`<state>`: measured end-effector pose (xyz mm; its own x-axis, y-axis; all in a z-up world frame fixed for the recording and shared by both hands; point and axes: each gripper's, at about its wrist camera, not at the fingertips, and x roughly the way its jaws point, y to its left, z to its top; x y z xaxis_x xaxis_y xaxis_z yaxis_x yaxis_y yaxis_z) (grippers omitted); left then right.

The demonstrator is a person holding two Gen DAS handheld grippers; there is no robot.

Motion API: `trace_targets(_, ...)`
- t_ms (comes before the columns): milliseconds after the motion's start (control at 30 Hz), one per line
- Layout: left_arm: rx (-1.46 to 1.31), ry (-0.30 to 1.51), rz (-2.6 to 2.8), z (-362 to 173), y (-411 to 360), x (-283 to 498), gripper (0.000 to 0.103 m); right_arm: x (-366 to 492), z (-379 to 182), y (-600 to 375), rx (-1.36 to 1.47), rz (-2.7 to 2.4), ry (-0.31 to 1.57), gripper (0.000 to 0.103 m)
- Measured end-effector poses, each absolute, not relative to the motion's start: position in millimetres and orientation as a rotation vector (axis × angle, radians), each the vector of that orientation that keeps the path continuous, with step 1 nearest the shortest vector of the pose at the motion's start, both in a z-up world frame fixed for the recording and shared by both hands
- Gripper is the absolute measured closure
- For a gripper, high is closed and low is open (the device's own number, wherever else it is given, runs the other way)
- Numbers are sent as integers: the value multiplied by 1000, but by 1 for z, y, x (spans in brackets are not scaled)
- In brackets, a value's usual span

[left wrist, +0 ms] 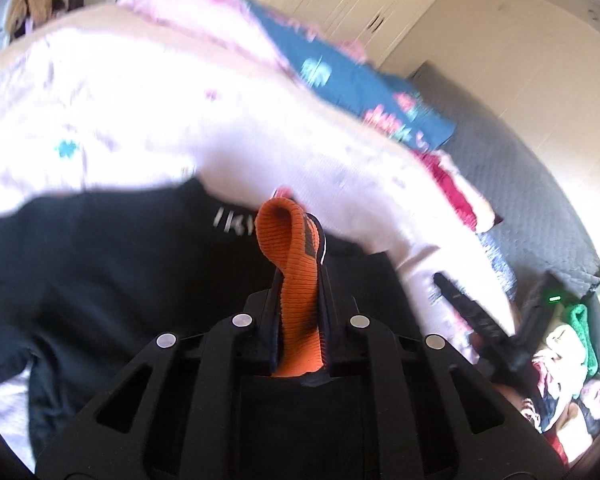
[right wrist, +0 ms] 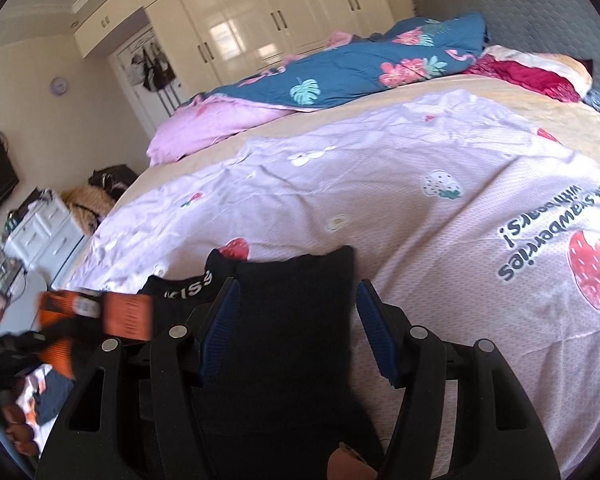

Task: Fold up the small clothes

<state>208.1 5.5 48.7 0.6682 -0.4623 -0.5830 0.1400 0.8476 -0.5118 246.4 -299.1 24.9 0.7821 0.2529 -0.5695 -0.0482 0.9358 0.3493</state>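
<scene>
A: Left gripper (left wrist: pixel 300 280)?
B: Clenched on an orange ribbed-knit sock (left wrist: pixel 296 276), its folded cuff looping above the fingertips, over a black garment (left wrist: pixel 112 264).
A: Right gripper (right wrist: pixel 296 320)?
B: Jaws apart, blue ridged pads (right wrist: pixel 220 328) straddling black sock (right wrist: pixel 296 304) with no contact. It lies flat on the pink strawberry-print sheet (right wrist: pixel 380 168).

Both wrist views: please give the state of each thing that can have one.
Left hand-held gripper: shut on the orange sock.
Orange sock: pinched, folded over at its top.
Right hand-held gripper: open.
Black garment: flat on the bed, between the open jaws.
Wardrobe doors: closed.
</scene>
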Motion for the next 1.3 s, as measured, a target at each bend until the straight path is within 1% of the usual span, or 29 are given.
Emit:
trace_targets(67,-447,733,-353,61,11,200,95,248,24,-301,331,159,660,44)
trace_targets(167,-450,731,-333,64,22,196,95,249,22,-297,305,157,669,44)
trace_targets(400,-496,812,-265,35,39,203,98,251,20,-284,232,148,679,44)
trace_targets(567,-468,820,-210,31,47,201,98,251,18,-272,181,168,693,44)
trace_targets(733,-483,877,-180,15,55,209,98,251,12,-253,128,212,723,44)
trace_targets(967,-442,866,-106,17,63,204,92,251,-1,-223,50,273,777,44)
trace_targets(1033,-426,866,-96,18,60,202,87,252,-6,-215,34,293,800,44)
trace_targets(1100,-405,874,-87,15,56,202,79,251,-10,-209,24,307,819,44)
trace_targets(1200,-393,925,-80,-2,50,206,76,252,-16,-204,3,310,851,44)
trace_targets(1300,-374,1009,-34,-29,48,210,76,254,-25,-207,0,288,894,44)
